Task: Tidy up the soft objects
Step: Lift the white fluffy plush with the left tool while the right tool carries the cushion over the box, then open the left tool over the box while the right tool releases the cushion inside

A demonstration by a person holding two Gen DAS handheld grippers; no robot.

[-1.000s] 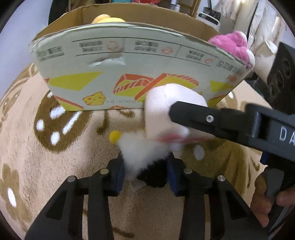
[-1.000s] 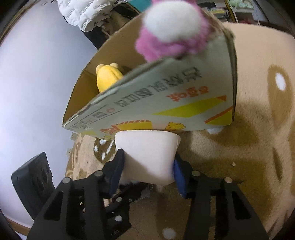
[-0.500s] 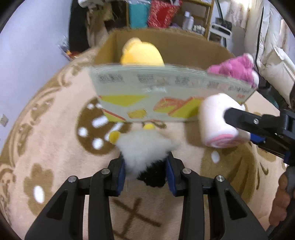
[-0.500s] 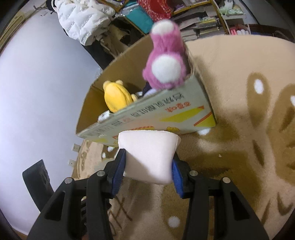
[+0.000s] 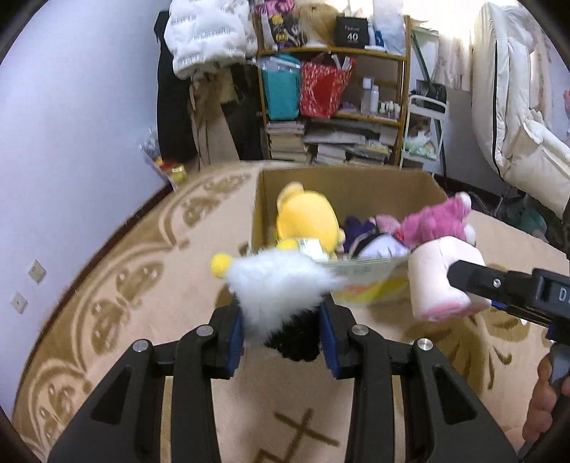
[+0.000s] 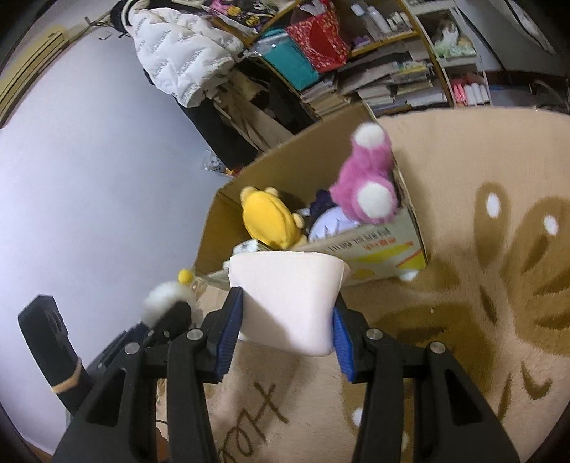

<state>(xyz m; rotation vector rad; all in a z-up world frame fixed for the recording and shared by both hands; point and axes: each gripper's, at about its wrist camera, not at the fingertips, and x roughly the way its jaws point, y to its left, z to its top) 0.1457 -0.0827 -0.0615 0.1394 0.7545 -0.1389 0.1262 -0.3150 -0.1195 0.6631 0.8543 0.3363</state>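
Note:
My left gripper (image 5: 283, 333) is shut on a fluffy white and black plush (image 5: 278, 288) with a yellow tip, held above the rug in front of the cardboard box (image 5: 356, 185). My right gripper (image 6: 285, 326) is shut on a pale pink plush roll (image 6: 286, 295); the roll also shows in the left wrist view (image 5: 440, 281) to the right of the box front. The open box (image 6: 228, 228) holds a yellow plush (image 5: 306, 219), a purple and white plush (image 5: 377, 245) and a pink plush (image 6: 367, 185) leaning on its near right rim.
A beige rug (image 5: 124, 285) with brown patterns covers the floor. Behind the box stands a shelf (image 5: 335, 103) with bags, bottles and stacked books. A white padded jacket (image 5: 210, 32) hangs at the back left. A wall (image 5: 71, 107) runs along the left.
Both grippers have risen and pulled back from the box with their plush toys still held. The box interior and room behind it have come into view.

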